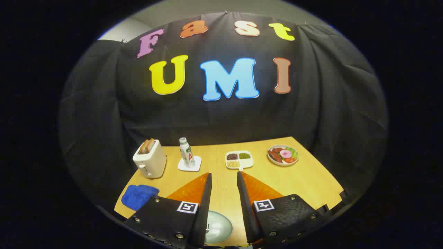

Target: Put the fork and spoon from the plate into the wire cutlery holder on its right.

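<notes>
We see the gripper [224,176] held level above the near edge of the light wooden table [311,180], its two fingers pointing toward the back wall with a clear gap of bare tabletop between them; the jaws stand apart and grip nothing. Each finger carries a small square black-and-white marker tag near its base.

Taking the pale round plate [217,227] as our landmark: it lies directly under the gripper, between the finger bases, with a small metal piece of cutlery just visible on it; we cannot tell whether that is the fork or the spoon.

Beyond the plate, past the fingertips, stands a white divided tray [239,159] of dark, green and yellowish fillings. Further right of that sits a round dish of food [282,155]. Left beyond the plate stands a white bottle [186,152] on a white square coaster [190,164]; its label shows red and green marks we cannot read. Further left is a cream toaster [150,160] holding bread slices, and a crumpled blue cloth [139,195] lies left of the plate
</notes>
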The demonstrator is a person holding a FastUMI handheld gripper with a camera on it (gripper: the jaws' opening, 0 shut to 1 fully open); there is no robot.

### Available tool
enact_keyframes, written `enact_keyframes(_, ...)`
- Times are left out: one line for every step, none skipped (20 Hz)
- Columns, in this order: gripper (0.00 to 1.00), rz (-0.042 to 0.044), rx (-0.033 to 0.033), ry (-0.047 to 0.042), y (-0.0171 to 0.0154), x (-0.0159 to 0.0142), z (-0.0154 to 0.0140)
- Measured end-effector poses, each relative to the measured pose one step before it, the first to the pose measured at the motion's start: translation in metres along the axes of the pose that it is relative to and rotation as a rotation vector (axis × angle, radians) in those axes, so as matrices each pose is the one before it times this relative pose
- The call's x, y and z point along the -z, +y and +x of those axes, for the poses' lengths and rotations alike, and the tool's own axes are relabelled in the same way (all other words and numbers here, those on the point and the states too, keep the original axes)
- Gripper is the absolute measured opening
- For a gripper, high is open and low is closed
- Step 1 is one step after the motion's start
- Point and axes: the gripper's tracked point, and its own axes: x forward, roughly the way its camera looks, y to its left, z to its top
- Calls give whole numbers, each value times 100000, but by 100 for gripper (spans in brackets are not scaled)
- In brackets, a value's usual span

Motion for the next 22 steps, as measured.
enact_keyframes(44, 519, -660, 3128, 183, 1076, 242)
enact_keyframes(44, 582, -566, 2844, 162, 1077, 287)
enact_keyframes(44, 584, -371, 2658, 112, 881, 254)
enact_keyframes(44, 547, -121, 2016, 36, 891, 205)
enact_keyframes(44, 581, 128, 1133, -35, 418, 134)
enact_keyframes(44, 328, 627, -76, -132, 180, 145)
enact_keyframes(44, -22, 983, -753, -216, -160, 27)
enact_keyframes(44, -173, 652, -606, -35, 1, 153)
enact_keyframes(44, 135, 251, 2, -46, 19, 109)
enact_keyframes(44, 554, -151, 468, 92, 330, 85)
enact_keyframes(44, 674, -524, 549, 169, 234, 86)
enact_keyframes(44, 341, -609, 984, 162, 421, 147)
enact_keyframes(44, 111, -327, 1914, 127, 545, 156)
enact_keyframes(44, -86, -109, 3521, -18, 1054, 389)
enact_keyframes(44, 101, -523, 4435, 187, 1207, 410)
enact_keyframes(44, 241, -1128, 5274, 376, 1478, 472)
enact_keyframes(44, 371, -1584, 5085, 333, 1313, 489)
enact_keyframes(44, -10, -1886, 5197, 322, 1498, 556)
enact_keyframes(44, -279, -2365, 5178, 510, 1460, 663)
enact_keyframes(45, -428, -1811, 4871, 476, 1495, 853)
enact_keyframes(44, -1159, -1061, 4915, 228, 1388, 733)
enact_keyframes(44, -1237, -626, 4680, 101, 1462, 696)
